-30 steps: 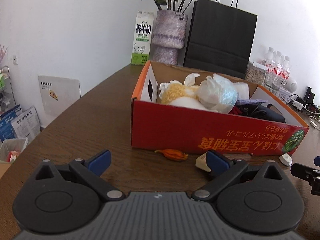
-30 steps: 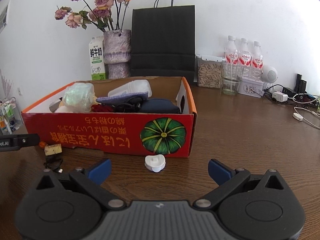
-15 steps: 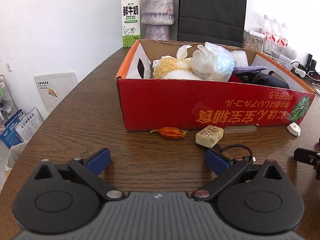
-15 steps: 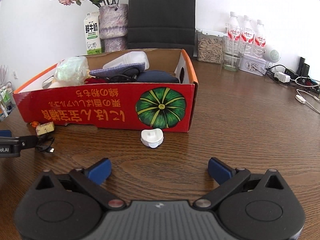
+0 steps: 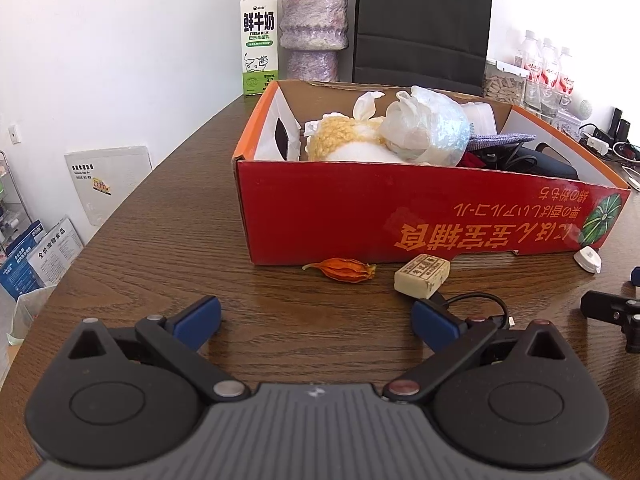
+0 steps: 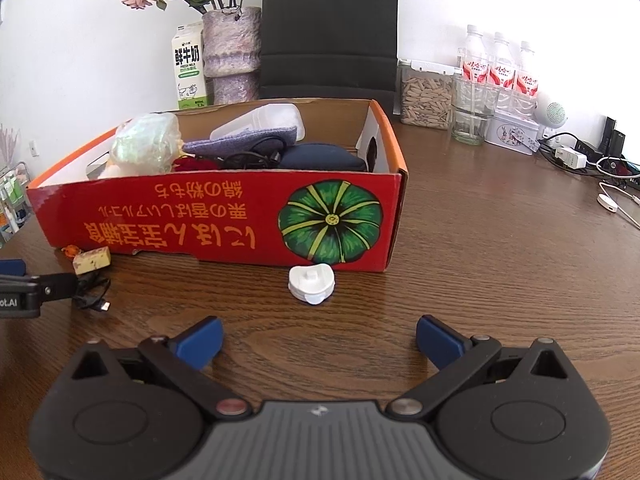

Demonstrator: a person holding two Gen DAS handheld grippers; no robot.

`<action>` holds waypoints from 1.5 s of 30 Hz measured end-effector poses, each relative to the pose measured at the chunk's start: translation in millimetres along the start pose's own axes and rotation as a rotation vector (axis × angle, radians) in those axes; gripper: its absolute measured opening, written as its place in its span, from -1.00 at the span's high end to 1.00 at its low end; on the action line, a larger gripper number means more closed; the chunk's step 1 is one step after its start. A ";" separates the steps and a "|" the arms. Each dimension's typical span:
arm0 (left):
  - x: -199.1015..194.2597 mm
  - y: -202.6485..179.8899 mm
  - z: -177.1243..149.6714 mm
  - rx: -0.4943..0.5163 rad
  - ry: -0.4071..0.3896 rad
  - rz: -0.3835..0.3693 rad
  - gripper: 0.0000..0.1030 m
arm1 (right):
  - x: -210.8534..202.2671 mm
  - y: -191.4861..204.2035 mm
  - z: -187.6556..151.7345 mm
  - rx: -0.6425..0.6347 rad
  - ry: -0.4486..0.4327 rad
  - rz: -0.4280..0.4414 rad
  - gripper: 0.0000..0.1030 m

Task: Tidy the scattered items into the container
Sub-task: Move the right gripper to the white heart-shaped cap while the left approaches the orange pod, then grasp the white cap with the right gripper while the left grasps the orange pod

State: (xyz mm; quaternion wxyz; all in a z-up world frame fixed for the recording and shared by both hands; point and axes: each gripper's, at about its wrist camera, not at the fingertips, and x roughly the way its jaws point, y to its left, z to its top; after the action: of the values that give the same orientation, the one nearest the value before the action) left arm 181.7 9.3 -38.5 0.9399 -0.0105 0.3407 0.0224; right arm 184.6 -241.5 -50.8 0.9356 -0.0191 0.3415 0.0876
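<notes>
Wooden tabletop point(image 5: 160, 220) was seen with a dried orange husk point(image 5: 346, 270), wrapped block point(image 5: 422, 274), black cable point(image 5: 476, 304) and white cap point(image 6: 311, 282) left before the red carton point(image 6: 224, 220). Left gripper point(image 5: 316, 318) and right gripper point(image 6: 318, 338) were held released, empty; a descent onto one item was judged next.

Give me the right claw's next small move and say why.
Probably ease the right claw forward and down around the white cap. It lies loose on the table, outside the red box, almost centred ahead of the open, empty jaws.
</notes>
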 end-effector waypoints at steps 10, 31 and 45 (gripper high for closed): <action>16.3 7.8 14.2 0.002 0.001 0.005 -1.00 | 12.8 -0.5 11.0 0.005 0.000 -0.007 -1.00; 3.2 10.7 10.5 -0.053 -0.064 0.009 0.22 | 7.2 4.3 14.1 0.024 -0.077 0.049 0.52; -34.3 9.9 0.7 -0.058 -0.173 -0.009 0.23 | -25.5 17.5 2.7 -0.030 -0.253 0.022 0.52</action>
State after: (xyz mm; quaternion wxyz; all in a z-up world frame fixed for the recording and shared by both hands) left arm 155.4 18.0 -16.0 0.9652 -0.0372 0.2574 0.0286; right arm 164.1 -227.9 -31.9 0.9698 -0.0182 0.2196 0.1046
